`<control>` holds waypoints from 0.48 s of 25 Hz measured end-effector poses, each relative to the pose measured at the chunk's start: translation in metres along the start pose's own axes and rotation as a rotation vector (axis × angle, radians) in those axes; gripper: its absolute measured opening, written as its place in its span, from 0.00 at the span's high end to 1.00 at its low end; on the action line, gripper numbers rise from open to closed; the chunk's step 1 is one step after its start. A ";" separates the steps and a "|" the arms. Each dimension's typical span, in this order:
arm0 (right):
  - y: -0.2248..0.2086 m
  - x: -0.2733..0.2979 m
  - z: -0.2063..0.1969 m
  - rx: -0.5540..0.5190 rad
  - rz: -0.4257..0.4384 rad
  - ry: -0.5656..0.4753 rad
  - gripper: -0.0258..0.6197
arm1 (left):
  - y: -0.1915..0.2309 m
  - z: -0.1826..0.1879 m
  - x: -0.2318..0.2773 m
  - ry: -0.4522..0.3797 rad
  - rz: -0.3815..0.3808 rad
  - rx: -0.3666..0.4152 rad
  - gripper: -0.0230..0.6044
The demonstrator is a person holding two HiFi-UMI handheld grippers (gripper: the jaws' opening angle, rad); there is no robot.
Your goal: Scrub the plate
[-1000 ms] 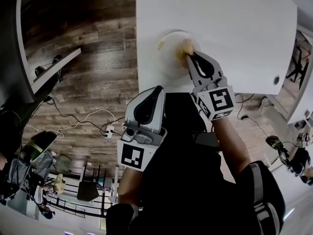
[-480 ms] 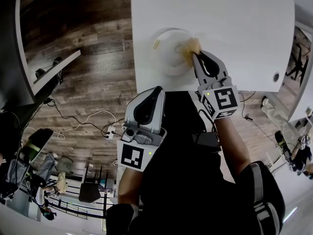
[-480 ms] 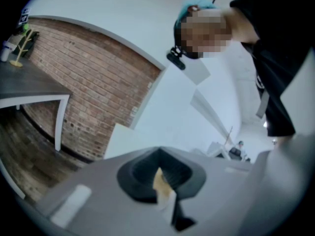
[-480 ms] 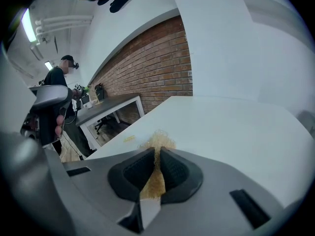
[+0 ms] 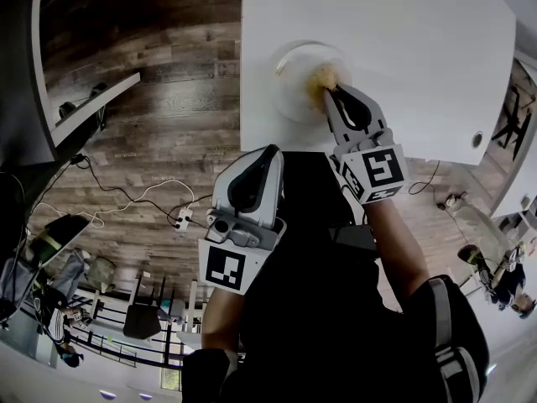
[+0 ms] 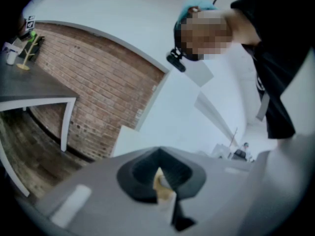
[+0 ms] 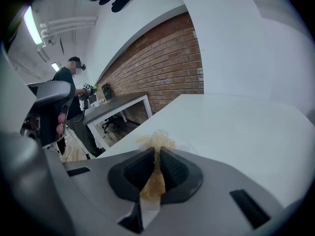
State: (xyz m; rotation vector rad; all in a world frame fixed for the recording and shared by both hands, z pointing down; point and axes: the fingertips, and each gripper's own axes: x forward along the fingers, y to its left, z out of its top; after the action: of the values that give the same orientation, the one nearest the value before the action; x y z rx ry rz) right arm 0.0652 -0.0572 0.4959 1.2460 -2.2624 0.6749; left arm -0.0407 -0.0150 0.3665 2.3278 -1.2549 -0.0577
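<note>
A white plate (image 5: 294, 86) lies near the front edge of the white table (image 5: 419, 49). My right gripper (image 5: 329, 96) is shut on a tan wire scourer (image 5: 322, 77) and presses it onto the right half of the plate. In the right gripper view the scourer (image 7: 157, 141) bulges out past the closed jaws of that gripper (image 7: 156, 155), and the plate is hidden behind it. My left gripper (image 5: 270, 153) hangs off the table by my body, over the floor, shut. In the left gripper view a small yellowish scrap shows at the seam of that gripper (image 6: 161, 173), which points up at a brick wall.
The table's front edge (image 5: 268, 147) runs just behind the left gripper. A round cable hole (image 5: 476, 138) sits at the table's right. Wood floor with cables and a power strip (image 5: 183, 219) lies at the left, beside a dark desk (image 5: 84, 116). A person (image 7: 71, 90) stands in the room.
The right gripper swept the scourer out to the plate's right rim and back toward its middle. The left gripper has stayed where it was.
</note>
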 end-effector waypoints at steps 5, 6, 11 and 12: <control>0.020 0.012 -0.001 -0.017 0.047 0.009 0.91 | 0.007 -0.001 -0.009 -0.010 0.032 -0.004 0.96; 0.024 0.015 -0.001 -0.020 0.056 0.010 0.91 | 0.008 -0.001 -0.011 -0.011 0.037 -0.004 0.96; 0.037 0.022 0.004 -0.038 0.088 0.006 0.91 | 0.013 -0.001 -0.020 -0.023 0.064 -0.008 0.96; 0.040 0.023 0.004 -0.041 0.093 0.005 0.91 | 0.013 -0.001 -0.022 -0.026 0.069 -0.009 0.96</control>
State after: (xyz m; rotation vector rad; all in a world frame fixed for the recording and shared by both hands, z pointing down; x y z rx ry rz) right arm 0.0195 -0.0554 0.4987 1.1240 -2.3303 0.6604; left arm -0.0633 -0.0031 0.3692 2.2811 -1.3436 -0.0706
